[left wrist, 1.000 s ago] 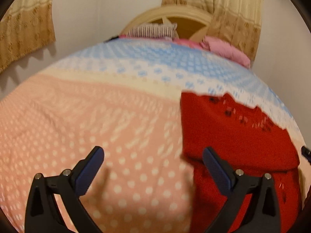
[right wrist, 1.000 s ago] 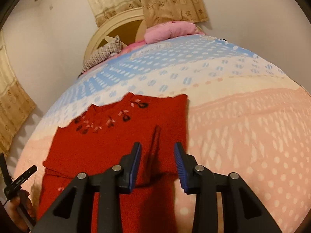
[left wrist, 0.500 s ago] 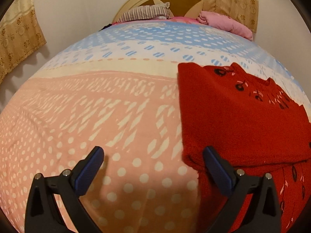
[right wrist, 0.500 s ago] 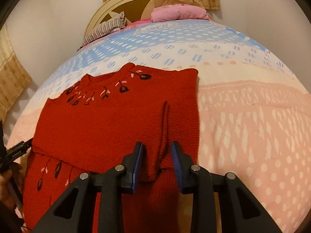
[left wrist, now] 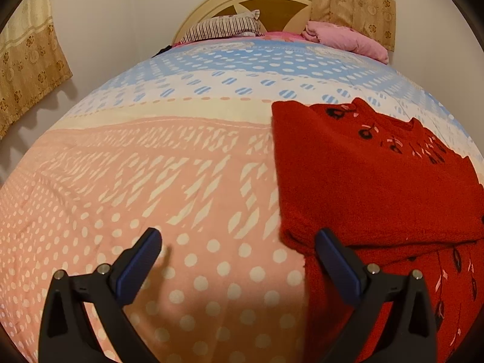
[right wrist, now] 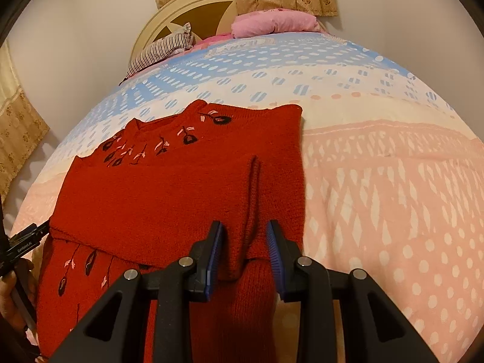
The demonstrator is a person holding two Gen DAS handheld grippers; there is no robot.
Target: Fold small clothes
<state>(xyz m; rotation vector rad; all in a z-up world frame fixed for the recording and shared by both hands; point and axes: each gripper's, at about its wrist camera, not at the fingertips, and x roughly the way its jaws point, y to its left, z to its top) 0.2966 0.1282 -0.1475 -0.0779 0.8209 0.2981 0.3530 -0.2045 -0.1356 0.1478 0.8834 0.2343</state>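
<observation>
A red knitted sweater (right wrist: 157, 193) with dark and pink flower embroidery lies flat on the bed, its neck toward the headboard and one sleeve folded across the body. My right gripper (right wrist: 245, 227) is low over its near right part, and the pads close on a raised fold of the sleeve (right wrist: 246, 251). In the left wrist view, the sweater (left wrist: 372, 181) fills the right side. My left gripper (left wrist: 237, 236) is wide open beside it. Its right finger (left wrist: 335, 260) is over the sweater's folded left edge and its left finger (left wrist: 136, 266) is over the bedspread. Nothing is between them.
The bedspread (left wrist: 151, 181) has pink, cream and blue bands with white dots. A striped pillow (left wrist: 224, 27) and a pink bundle (left wrist: 345, 39) lie by the cream headboard (left wrist: 251, 0). Curtains hang on both sides. A hand (right wrist: 12, 296) holds the left gripper at the picture's left edge.
Both grippers have sunk toward the bed, and the sweater looks larger and lower in both views. The right jaws have narrowed onto the sleeve fold. The left jaws stay wide.
</observation>
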